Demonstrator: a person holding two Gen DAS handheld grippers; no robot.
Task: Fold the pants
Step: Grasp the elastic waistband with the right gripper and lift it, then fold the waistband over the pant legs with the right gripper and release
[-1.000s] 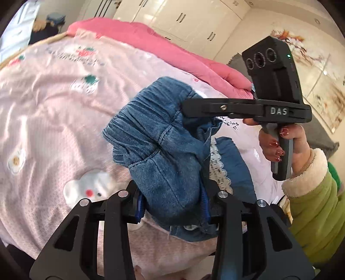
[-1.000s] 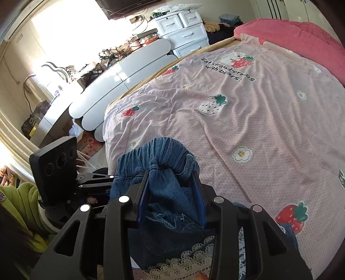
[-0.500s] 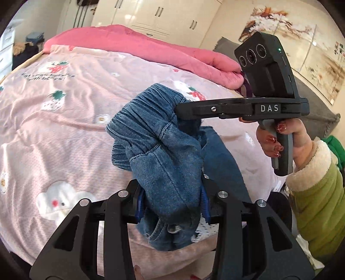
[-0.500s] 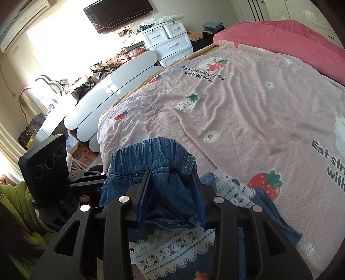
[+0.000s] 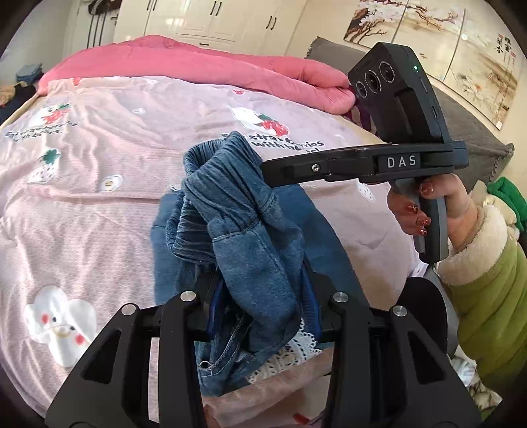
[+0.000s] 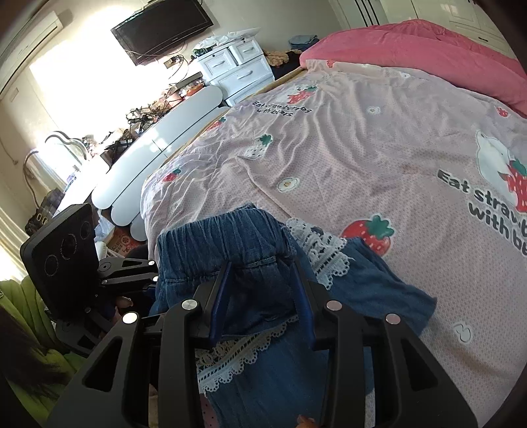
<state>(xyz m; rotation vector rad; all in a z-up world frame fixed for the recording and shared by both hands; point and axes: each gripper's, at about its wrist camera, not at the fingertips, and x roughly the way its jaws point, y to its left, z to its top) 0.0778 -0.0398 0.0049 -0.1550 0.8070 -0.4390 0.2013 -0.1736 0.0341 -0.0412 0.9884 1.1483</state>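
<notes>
Two grippers share one garment. The left gripper (image 5: 260,306) pinches a bunched fold of the denim pants (image 5: 250,237) between its blue pads, low in the centre of the left wrist view; the right gripper (image 6: 262,296) pinches the gathered elastic waistband at the bottom centre of the right wrist view. Compared with one second ago, the lace-trimmed legs have spread further onto the pink bedspread (image 6: 346,141), and the printed strawberry that sat at the lower right of the right wrist view now lies just beside the lace (image 6: 316,250). In the left wrist view the bed has slid leftward and the wall painting (image 5: 444,42) fills more of the upper right. Both pinches are unchanged in width. Judged from this, the waistband is being carried across the bed so that the legs drape flat: the laying-out step, with no fold yet made.

Legible writing:
- "DAS" in white on the side of the right gripper, right of centre in the left wrist view, above the person's hand (image 5: 438,204) and green sleeve (image 5: 487,296).
- "Eat strawberries with bears." on the bedspread, upper centre of the right wrist view; repeated, cut off, at the right edge.
- No brand is readable on the wall television (image 6: 161,28) at the upper left.
</notes>
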